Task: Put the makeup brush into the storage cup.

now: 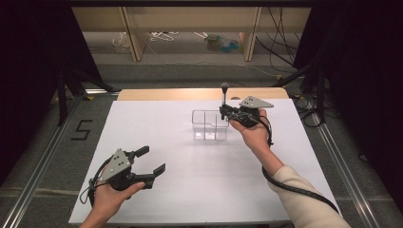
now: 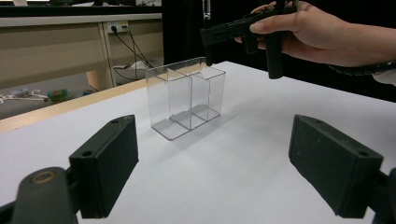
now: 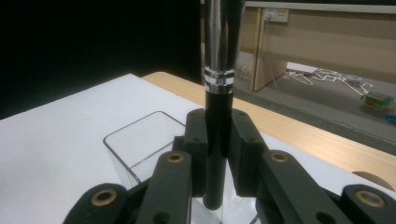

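A: Right tongs point(image 1: 223, 113): state and load?

B: Pressed together on a makeup brush point(image 1: 224, 97). In the right gripper view the two black jaws clamp the brush's black handle point(image 3: 215, 154) from either side, below the silver band. The brush stands upright, with its dark head at the top in the high view.

A: Position of the brush relative to the container?

B: The brush hangs at the right end of the clear plastic organiser point(image 1: 209, 124). In the right gripper view the handle's lower end sits just above the organiser's rim; whether it touches the rim cannot be told. In the high view the right hand point(image 1: 254, 133) holds the gripper level beside the organiser's right end.

A: Describe the organiser.

B: Transparent, rectangular, open at the top, divided by clear partitions into compartments. It stands on the white surface point(image 1: 157, 118), toward the far half, right of centre. In the left gripper view the compartments appear to hold nothing.

A: Left tongs point(image 1: 153, 160): state?

B: Spread wide, nothing between the jaws. In the left gripper view the two black pads point(image 2: 109, 163) stand far apart at the bottom corners and the organiser point(image 2: 187, 95) lies farther off, between them. The left hand point(image 1: 111, 197) holds this gripper above the near left part of the surface, well apart from the organiser.

A: Anything beyond the surface?

B: A wooden edge at the far side, then a floor with loose cables.
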